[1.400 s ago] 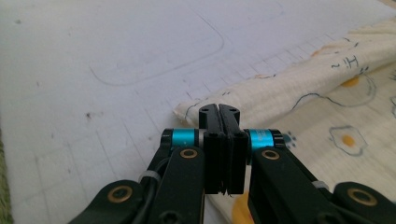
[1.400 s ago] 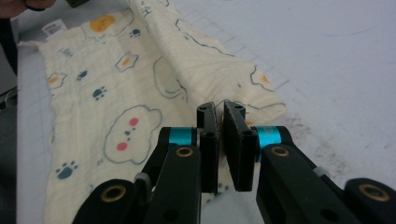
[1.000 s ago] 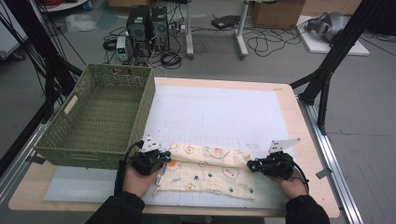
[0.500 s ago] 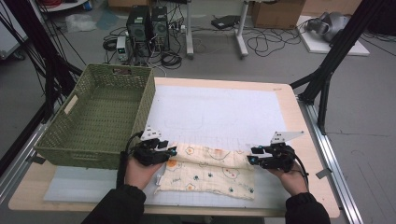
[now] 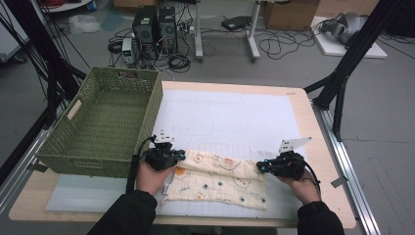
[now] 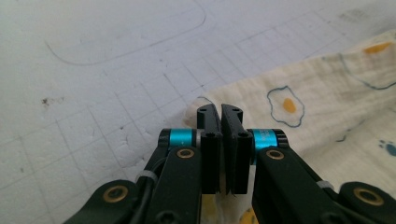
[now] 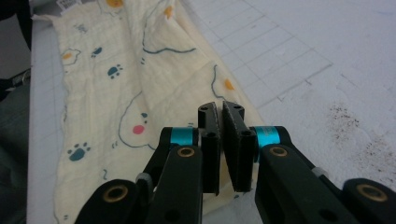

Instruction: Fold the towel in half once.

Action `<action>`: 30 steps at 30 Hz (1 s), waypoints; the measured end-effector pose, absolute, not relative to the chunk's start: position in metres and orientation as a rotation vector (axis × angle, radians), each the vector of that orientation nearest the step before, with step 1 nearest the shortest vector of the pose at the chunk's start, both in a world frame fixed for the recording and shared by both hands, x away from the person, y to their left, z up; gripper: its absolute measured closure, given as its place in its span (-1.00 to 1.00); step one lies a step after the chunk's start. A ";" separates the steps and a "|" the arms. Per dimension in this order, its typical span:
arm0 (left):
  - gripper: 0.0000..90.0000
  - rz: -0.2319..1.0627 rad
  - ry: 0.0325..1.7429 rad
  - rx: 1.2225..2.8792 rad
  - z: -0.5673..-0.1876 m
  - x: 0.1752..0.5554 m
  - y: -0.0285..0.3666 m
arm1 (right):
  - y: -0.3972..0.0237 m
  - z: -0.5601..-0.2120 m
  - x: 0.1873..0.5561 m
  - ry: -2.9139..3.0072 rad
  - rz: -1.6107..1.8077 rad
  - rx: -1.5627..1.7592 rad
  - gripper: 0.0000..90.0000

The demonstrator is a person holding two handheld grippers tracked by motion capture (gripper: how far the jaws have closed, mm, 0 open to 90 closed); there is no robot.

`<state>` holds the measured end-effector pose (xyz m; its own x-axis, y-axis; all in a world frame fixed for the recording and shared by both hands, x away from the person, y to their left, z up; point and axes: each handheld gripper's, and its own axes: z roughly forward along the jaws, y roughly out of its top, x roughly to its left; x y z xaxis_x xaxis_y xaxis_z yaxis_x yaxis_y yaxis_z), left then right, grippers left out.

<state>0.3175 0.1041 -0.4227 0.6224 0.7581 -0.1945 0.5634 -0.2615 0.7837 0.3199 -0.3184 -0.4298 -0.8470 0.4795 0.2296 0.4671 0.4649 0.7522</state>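
A cream cloth (image 5: 215, 178) printed with fried eggs and paw marks lies folded lengthwise on the white grid mat (image 5: 225, 112) near the table's front. My left gripper (image 5: 180, 155) sits at the cloth's far left corner. In the left gripper view its jaws (image 6: 220, 109) have just closed and stand together on the cloth's corner (image 6: 317, 107). My right gripper (image 5: 261, 167) is at the cloth's right end. Its jaws (image 7: 220, 108) have also just closed and pinch the cloth's edge (image 7: 116, 84).
A green woven basket (image 5: 156, 98) stands on the table's left side, close beside my left hand. The wooden table edge (image 5: 313, 127) runs along the right. Cables, computers and black stand legs fill the floor beyond.
Both grippers opened half a second ago and are closed again now. My left hand shifted a little away from me along the cloth's left end. The cloth lies much as before.
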 end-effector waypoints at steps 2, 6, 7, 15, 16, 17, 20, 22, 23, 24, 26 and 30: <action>0.91 0.277 1.035 1.918 -0.420 0.312 0.108 | -0.320 -0.427 0.317 2.671 1.376 0.861 0.90; 0.90 0.285 1.019 1.902 -0.418 0.299 0.114 | -0.323 -0.420 0.307 2.650 1.417 0.837 0.90; 0.90 0.290 1.012 1.901 -0.418 0.295 0.115 | -0.323 -0.419 0.304 2.650 1.426 0.820 0.90; 0.74 0.281 0.966 1.933 -0.415 0.270 0.124 | -0.320 -0.417 0.279 2.682 1.435 0.739 0.90; 0.74 0.275 0.962 1.935 -0.414 0.268 0.125 | -0.320 -0.417 0.276 2.685 1.422 0.734 0.90; 0.73 0.268 0.954 1.940 -0.413 0.266 0.126 | -0.319 -0.417 0.274 2.689 1.420 0.724 0.90; 0.69 0.256 0.941 1.948 -0.411 0.257 0.129 | -0.320 -0.417 0.266 2.714 1.432 0.707 0.89; 0.57 0.242 0.933 1.948 -0.409 0.253 0.132 | -0.321 -0.417 0.261 2.725 1.434 0.697 0.86; 0.54 0.236 0.932 1.942 -0.408 0.251 0.133 | -0.321 -0.416 0.260 2.725 1.451 0.697 0.86; 0.52 0.230 0.929 1.936 -0.407 0.249 0.135 | -0.322 -0.416 0.259 2.725 1.468 0.693 0.85; 0.45 0.235 0.924 1.946 -0.405 0.246 0.137 | -0.323 -0.414 0.258 2.724 1.489 0.695 0.78; 0.40 0.223 0.922 1.937 -0.404 0.245 0.139 | -0.323 -0.410 0.260 2.707 1.515 0.699 0.66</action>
<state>0.2447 0.1392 -0.4044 0.6996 0.6823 -0.2121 0.5102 -0.2692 0.8168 0.2602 -0.3234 -0.4099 -0.9027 0.3559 0.2416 0.3921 0.4495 0.8026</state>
